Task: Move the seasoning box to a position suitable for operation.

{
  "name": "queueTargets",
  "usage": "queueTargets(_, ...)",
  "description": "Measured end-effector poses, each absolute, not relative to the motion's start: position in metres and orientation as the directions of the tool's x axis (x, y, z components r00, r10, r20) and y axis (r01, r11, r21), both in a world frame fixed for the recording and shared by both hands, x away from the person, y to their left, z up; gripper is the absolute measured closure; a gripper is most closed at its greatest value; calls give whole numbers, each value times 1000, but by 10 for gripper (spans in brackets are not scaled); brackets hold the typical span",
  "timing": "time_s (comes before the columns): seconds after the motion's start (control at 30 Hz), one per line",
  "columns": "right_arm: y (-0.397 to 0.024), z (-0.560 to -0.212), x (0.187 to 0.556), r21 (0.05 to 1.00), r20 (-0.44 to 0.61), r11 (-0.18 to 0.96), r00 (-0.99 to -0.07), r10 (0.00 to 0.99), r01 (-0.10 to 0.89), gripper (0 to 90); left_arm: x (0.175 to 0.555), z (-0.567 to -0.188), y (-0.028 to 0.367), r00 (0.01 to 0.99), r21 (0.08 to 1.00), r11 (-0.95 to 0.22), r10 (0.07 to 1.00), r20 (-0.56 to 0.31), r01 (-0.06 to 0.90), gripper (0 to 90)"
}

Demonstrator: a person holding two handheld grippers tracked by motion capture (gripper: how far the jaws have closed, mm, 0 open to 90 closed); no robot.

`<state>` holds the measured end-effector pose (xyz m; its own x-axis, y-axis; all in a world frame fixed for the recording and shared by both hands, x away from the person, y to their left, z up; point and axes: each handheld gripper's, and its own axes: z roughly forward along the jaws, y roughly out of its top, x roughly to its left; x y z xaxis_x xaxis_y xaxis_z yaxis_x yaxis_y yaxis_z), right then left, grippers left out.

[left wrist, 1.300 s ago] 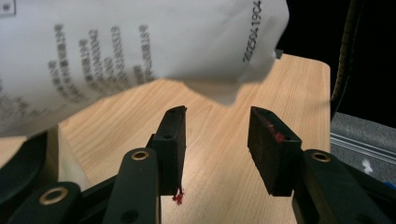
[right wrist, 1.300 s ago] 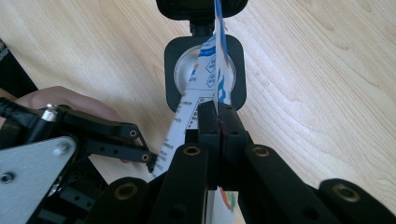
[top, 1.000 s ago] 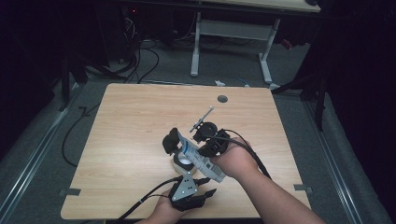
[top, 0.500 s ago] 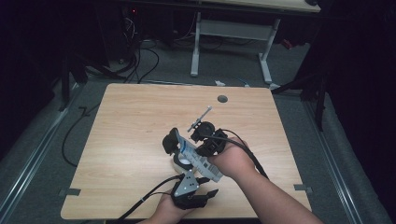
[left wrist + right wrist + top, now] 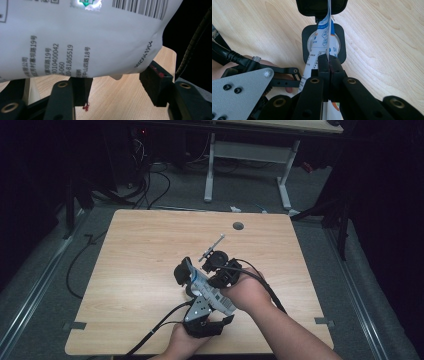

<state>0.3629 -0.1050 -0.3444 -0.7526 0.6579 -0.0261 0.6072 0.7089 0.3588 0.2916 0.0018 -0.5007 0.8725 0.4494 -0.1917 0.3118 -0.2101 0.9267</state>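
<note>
A white printed packet (image 5: 200, 282) with a barcode and blue markings hangs just above the table. My right gripper (image 5: 329, 62) is shut on its thin edge (image 5: 325, 32); in the high view this gripper (image 5: 207, 279) reaches in from the right. My left gripper (image 5: 117, 85) comes from below with its jaws apart. They have just been opening, and the packet (image 5: 87, 37) hangs over them with its lower edge between the pads, which do not press on it. The left gripper's grey plate (image 5: 200, 307) sits below the packet.
A black square piece with a round white middle (image 5: 312, 42) lies on the wooden table (image 5: 140, 250) under the packet. A black block (image 5: 182, 270) sits just beyond it. A thin metal rod (image 5: 212, 246) sticks out past the right hand. A round hole (image 5: 238, 226) marks the table's far side.
The left gripper has edged slightly up the picture toward the packet. The right hand and the packet have kept their place.
</note>
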Motion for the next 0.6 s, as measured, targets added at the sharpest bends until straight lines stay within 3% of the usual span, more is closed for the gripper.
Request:
queueTargets(0.17, -105, -347, 362, 358, -19, 708, -754, 657, 609, 899, 290, -503, 2, 872, 924, -235, 460, -166, 301, 519)
queueTargets(0.6, -114, -350, 357, 365, -8, 696, -746, 666, 618, 899, 293, -512, 3, 869, 907, -281, 471, -154, 313, 561)
